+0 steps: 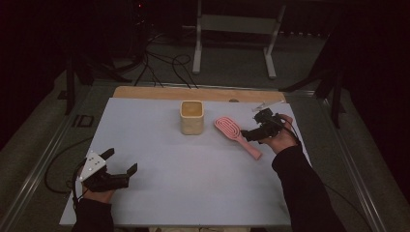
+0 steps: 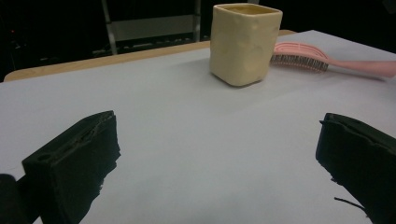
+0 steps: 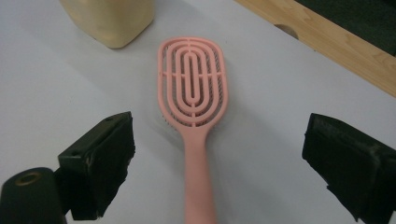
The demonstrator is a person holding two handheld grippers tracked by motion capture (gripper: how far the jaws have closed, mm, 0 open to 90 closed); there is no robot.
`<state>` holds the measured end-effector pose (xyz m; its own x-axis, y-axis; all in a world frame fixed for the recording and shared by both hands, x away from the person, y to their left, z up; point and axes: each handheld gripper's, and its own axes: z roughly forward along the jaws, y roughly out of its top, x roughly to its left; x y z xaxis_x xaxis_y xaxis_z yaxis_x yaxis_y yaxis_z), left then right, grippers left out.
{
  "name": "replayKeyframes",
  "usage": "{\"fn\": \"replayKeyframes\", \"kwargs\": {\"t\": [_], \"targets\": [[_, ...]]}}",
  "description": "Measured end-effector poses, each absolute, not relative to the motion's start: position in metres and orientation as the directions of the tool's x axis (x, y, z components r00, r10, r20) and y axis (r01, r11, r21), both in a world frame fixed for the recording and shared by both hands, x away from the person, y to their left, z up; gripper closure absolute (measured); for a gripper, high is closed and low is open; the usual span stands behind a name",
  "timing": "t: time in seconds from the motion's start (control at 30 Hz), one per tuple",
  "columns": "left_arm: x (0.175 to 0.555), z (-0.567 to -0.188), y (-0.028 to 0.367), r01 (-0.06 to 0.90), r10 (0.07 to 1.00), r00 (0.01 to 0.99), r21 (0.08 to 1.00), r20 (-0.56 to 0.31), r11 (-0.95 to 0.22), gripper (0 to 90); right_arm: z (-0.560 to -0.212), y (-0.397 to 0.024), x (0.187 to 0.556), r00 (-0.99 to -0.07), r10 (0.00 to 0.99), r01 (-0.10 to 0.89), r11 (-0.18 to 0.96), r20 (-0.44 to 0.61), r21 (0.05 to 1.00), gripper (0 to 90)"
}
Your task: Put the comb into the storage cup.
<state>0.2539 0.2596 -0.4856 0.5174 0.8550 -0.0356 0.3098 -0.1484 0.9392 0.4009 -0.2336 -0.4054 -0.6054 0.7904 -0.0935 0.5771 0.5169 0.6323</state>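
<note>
A pink vented hairbrush (image 1: 231, 129) (image 3: 192, 84) lies bristles down on the white table sheet (image 1: 193, 188), handle toward the right front. My right gripper (image 1: 249, 128) (image 3: 217, 158) hovers open over the handle, with a jaw on each side and not touching it. A pale yellow squarish cup (image 1: 192, 117) (image 2: 245, 42) (image 3: 109, 18) stands upright just left of the brush head (image 2: 301, 56). My left gripper (image 1: 121, 161) (image 2: 217, 158) rests open and empty near the front left of the sheet, pointing toward the cup.
A bare wooden strip (image 1: 193, 93) (image 3: 327, 42) runs along the table's far edge. Beyond it stand a metal frame (image 1: 232, 24) and loose cables (image 1: 164, 67) on the dark floor. Metal rails (image 1: 43, 159) flank the table.
</note>
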Motion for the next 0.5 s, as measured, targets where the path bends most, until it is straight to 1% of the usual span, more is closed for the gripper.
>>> {"fn": "replayKeyframes", "kwargs": {"t": [0.17,0.5], "targets": [[0.254,-0.486,0.259,0.311,0.854,0.519,0.939,-0.035,-0.15,0.1,-0.411,-0.231,0.41,-0.623,0.777,0.581,0.54,-0.094,0.609,9.1],[0.254,-0.486,0.259,0.312,0.853,0.52,0.938,-0.035,-0.151,0.1,-0.428,-0.231,0.426,-0.622,0.779,0.625,0.556,-0.082,0.548,9.1]]}}
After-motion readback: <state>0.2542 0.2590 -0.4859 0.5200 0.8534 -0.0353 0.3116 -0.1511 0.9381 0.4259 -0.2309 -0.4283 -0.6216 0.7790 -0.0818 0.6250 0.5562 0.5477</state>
